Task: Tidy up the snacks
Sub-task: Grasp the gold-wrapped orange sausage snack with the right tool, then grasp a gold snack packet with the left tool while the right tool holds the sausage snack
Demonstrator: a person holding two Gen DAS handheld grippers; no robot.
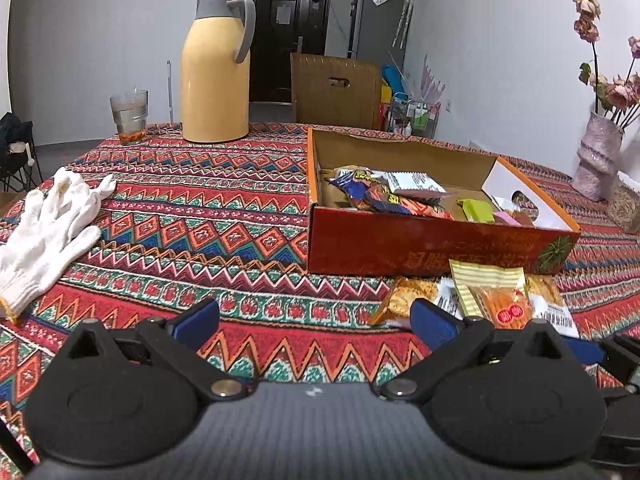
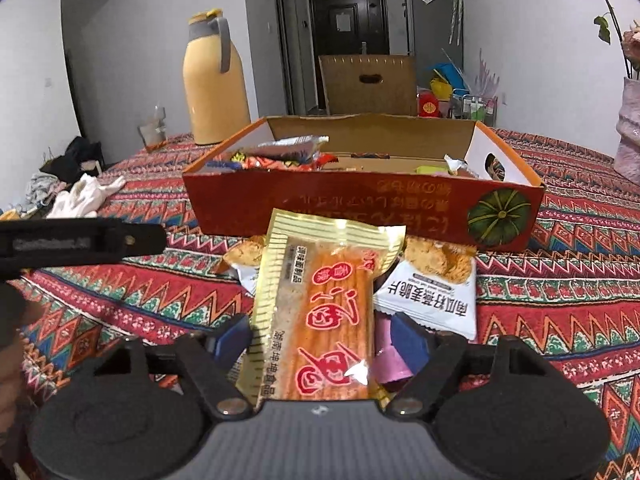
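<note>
Foil on the gold packet [image 2: 320, 300] looks light, crinkly and slick, with brittle sticks inside, so the safest hold seems across its near end, squeezed gently. It lies on the counter [image 2: 560, 320] atop other packets, just near of the box [image 2: 360, 208], between the part-closed right claw [image 2: 320, 338], pads not clearly pressing. The left claw [image 1: 316, 320] is open and empty.

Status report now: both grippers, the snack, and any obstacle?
Left gripper open, empty. Right gripper astride gold snack packet, grip unclear. Packet overlaps white oat-crisp packets. Red snack box just ahead, path clear.
</note>
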